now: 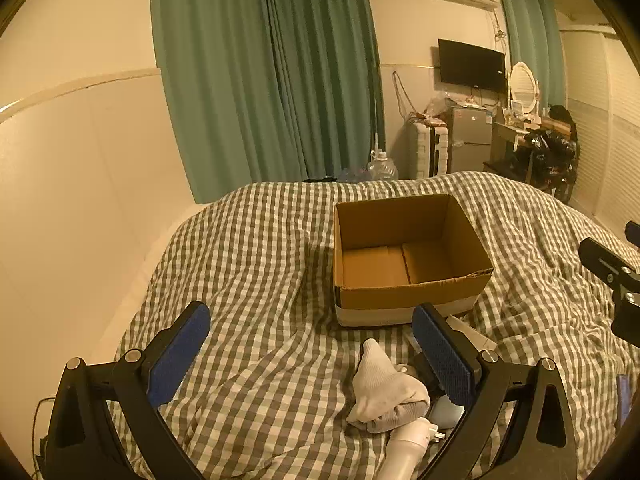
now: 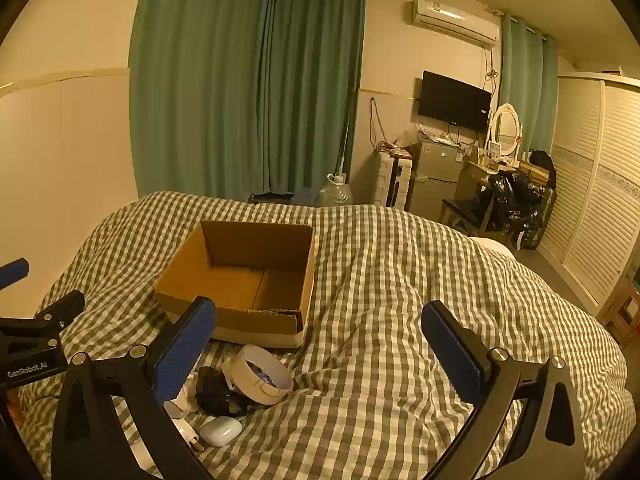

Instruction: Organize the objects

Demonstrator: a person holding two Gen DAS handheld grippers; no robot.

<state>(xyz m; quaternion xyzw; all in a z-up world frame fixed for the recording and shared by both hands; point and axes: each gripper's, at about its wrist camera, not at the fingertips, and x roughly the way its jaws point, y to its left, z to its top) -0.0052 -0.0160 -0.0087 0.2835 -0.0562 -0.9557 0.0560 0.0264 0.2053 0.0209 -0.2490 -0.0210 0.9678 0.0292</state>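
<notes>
Nearest the lens, left wrist view: left gripper (image 1: 312,356), jaws spread wide, nothing between the pads. Just beyond it, lower centre-right of frame, a pale sock (image 1: 384,388) lies bunched on the checked duvet (image 1: 248,264), its long axis running up-frame toward the box. Beside the sock: a white plug (image 1: 408,436) at the bottom edge and a pale blue item, partly hidden behind the right-hand finger.

Right wrist view: right gripper (image 2: 320,344), likewise wide open and holding nothing. Clutter sits lower left of that frame: a roll of tape (image 2: 262,376), a dark object I cannot identify (image 2: 216,396), a white earbud case (image 2: 221,431).

Cardboard box (image 1: 404,252) sits open-topped on the duvet, centre-right in the left view, upper left of centre in the right view; nothing visible inside.

Key relation: the pile lies on the near side of the box, almost touching its front wall. Judgement: the sock sits inside the left gripper's span, toward its right-hand finger, so the left is better placed for it; the tape lies left of the right gripper's centreline. Nothing boxed yet.
</notes>
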